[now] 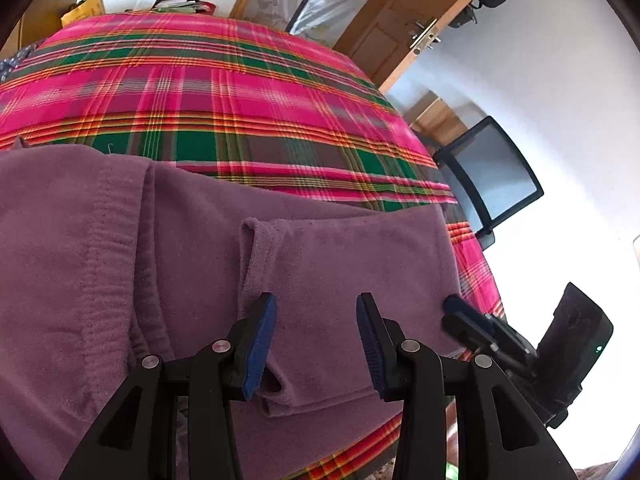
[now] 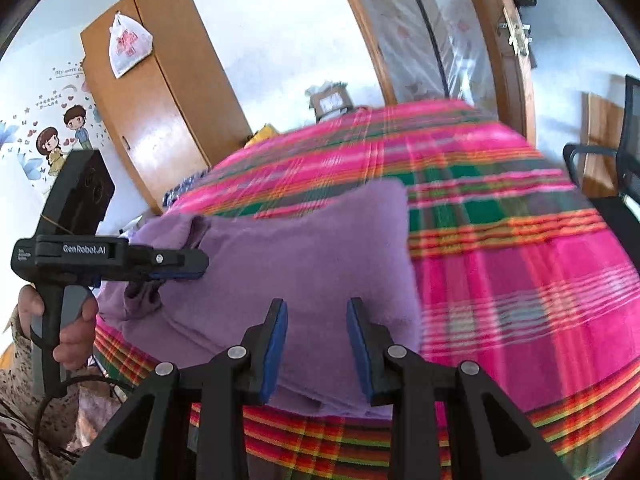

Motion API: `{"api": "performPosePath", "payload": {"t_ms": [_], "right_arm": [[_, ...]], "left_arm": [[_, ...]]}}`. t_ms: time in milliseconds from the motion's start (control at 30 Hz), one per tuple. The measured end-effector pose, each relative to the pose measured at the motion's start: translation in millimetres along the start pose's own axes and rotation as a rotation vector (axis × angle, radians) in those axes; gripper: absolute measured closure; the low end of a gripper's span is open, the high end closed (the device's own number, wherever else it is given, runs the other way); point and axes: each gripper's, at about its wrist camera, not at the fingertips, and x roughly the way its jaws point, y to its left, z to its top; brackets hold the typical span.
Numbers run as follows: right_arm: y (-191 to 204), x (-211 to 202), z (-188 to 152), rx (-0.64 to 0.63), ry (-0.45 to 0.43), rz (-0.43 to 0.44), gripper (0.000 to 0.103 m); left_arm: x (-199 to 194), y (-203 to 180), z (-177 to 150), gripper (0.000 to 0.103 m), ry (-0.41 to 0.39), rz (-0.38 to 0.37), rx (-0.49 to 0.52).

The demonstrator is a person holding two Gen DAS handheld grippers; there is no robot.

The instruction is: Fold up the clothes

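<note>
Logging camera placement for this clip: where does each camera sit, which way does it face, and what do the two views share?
Left wrist: on the left gripper, looking down across the purple garment on the plaid bedspread toward a door; own fingers open, right gripper at right.
Right wrist: on the right gripper, looking over the garment toward a wardrobe; own fingers open, the hand holding the left gripper at left.
Shared: garment, bedspread, office chair, each other's gripper.
</note>
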Motion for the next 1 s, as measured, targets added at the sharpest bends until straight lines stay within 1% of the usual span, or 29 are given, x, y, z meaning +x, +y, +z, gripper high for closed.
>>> {"api": "performPosePath", "payload": {"t_ms": [67, 167, 300, 333, 367, 467, 500, 600, 733, 867, 933, 1000], "right_arm": [[-4.9, -1.2, 5.5, 0.008, -0.024, -0.013, 0.072], [-10.9, 4.1, 16.4, 0.005, -0.049, -0.008, 0.072], [-12.0, 20.2, 28.9, -0.025, -0.028, -0.011, 0.072], [-14.3, 25.8, 32.1, -0.023, -0.009, -0.013, 0.072], [-19.0, 31.9, 34.7, -0.007, 0.016, -0.011, 0.072], [-30.3, 41.3, 35.4, 0.036, 0.052, 0.000, 0.074], [-31.3, 42.9, 35.1, 0.040, 0.058, 0.000, 0.076], [-32.3, 48.1, 35.0, 0.044, 0.082, -0.002, 0.076], [-35.1, 48.9, 35.5, 0.060, 0.085, 0.006, 0.076], [-38.6, 40.3, 43.8, 0.092, 0.035, 0.027, 0.075], [-39.9, 41.9, 51.4, 0.085, 0.036, 0.021, 0.073], [-42.6, 48.3, 56.8, 0.093, 0.057, 0.022, 0.073]], "left_arm": [[3.3, -0.3, 0.5, 0.060, 0.008, 0.009, -0.004], [3.8, -3.8, -0.7, 0.060, 0.004, 0.012, 0.006], [8.2, -6.0, -0.7, 0.060, 0.021, 0.021, 0.013], [8.2, -5.0, -0.8, 0.060, 0.021, 0.019, 0.007], [7.8, -3.9, -0.7, 0.060, 0.020, 0.016, 0.002], [8.3, -2.5, -0.7, 0.060, 0.021, 0.015, -0.004], [8.4, -2.1, -0.8, 0.060, 0.021, 0.016, -0.004], [9.0, -2.9, -0.3, 0.060, 0.026, 0.024, 0.001], [7.9, -4.6, -0.6, 0.060, 0.028, 0.029, 0.003], [7.8, -5.7, -0.8, 0.060, 0.028, 0.040, 0.005], [7.2, -5.9, -1.5, 0.060, 0.027, 0.043, 0.006], [6.8, -5.8, -1.9, 0.060, 0.026, 0.042, 0.004]]}}
